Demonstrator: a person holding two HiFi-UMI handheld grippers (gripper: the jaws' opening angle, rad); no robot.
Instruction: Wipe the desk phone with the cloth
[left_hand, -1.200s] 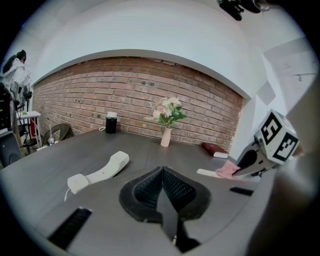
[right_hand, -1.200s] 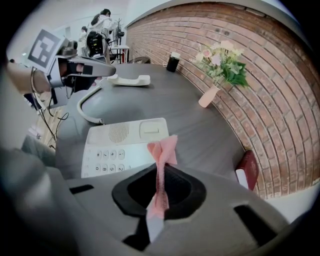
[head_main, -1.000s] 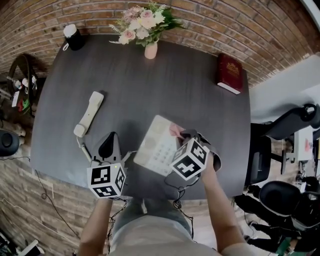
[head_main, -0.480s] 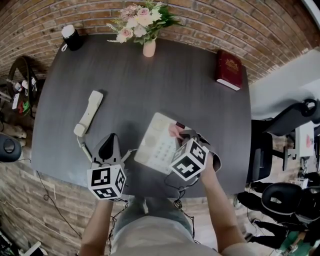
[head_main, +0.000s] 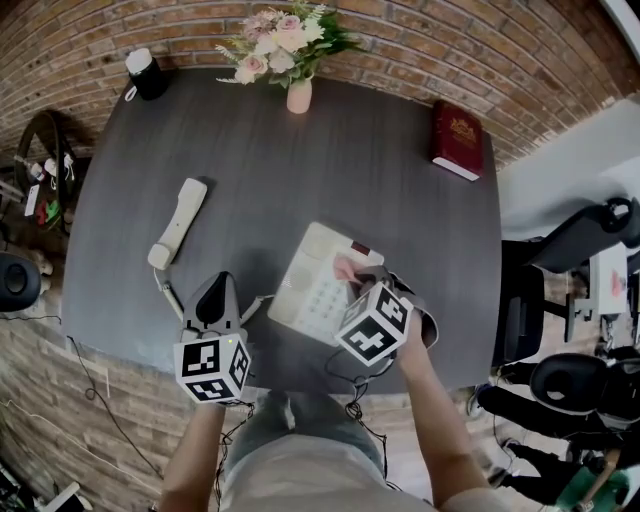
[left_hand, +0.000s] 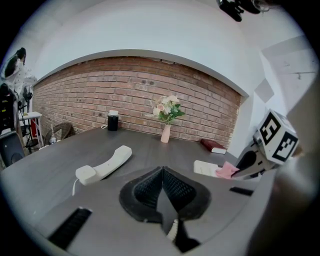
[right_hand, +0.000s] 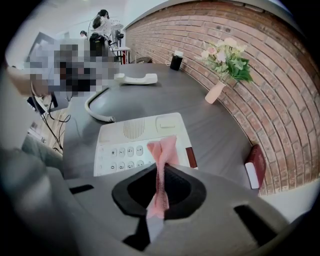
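Desk (head_main: 330, 170) dark grey woodgrain | wall (head_main: 480, 50) red brick | cloth (head_main: 345, 267) over phone (head_main: 308, 290)

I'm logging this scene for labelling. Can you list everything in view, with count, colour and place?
desk: one, dark grey, centre of the head view
desk phone: one, off-white, near edge of the desk, handset off
handset: one, off-white, lying on the desk left of the phone
cloth: one, pink, over the phone's keypad
vase of flowers: one, pink vase with pink and white blooms, far edge
book: one, dark red, far right corner
container: one, black with a white top, far left corner
brick wall: red-brown, behind the desk
left claw: shut, empty, low over the desk's near left
right claw: shut on the cloth, above the phone
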